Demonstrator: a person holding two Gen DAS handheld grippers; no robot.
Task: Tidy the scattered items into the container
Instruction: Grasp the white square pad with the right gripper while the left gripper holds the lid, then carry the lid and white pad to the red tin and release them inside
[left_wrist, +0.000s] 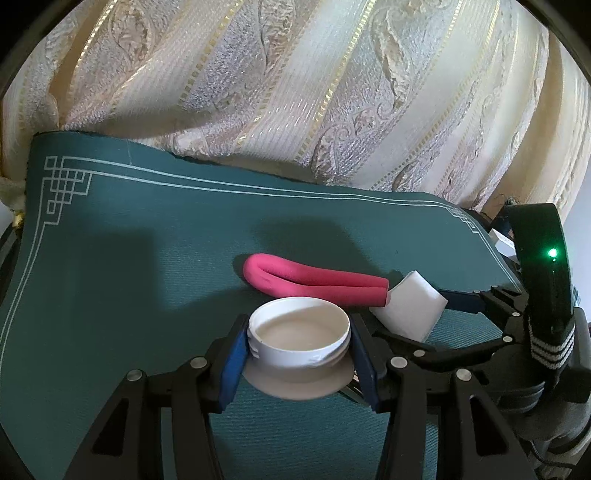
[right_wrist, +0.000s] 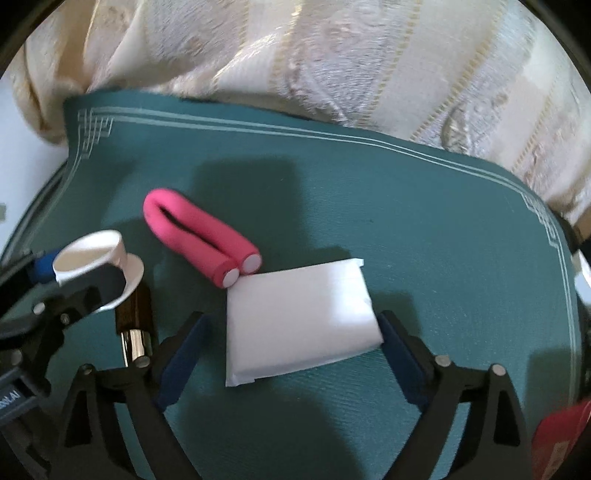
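My left gripper (left_wrist: 298, 350) is shut on a white plastic lid (left_wrist: 299, 338), held open side up a little above the green mat (left_wrist: 129, 277); it also shows in the right wrist view (right_wrist: 96, 258). A folded pink foam curler (left_wrist: 314, 280) lies just beyond it, also seen in the right wrist view (right_wrist: 201, 240). A white flat packet (right_wrist: 299, 321) lies between the open fingers of my right gripper (right_wrist: 291, 350), its corner touching the curler's ends. In the left wrist view the packet (left_wrist: 410, 310) sits right of the lid.
A small brown bottle with a shiny metal cap (right_wrist: 135, 325) lies on the mat under the lid. A red object (right_wrist: 561, 439) shows at the lower right edge. Striped patterned curtain fabric (left_wrist: 295, 92) hangs behind the mat's far edge.
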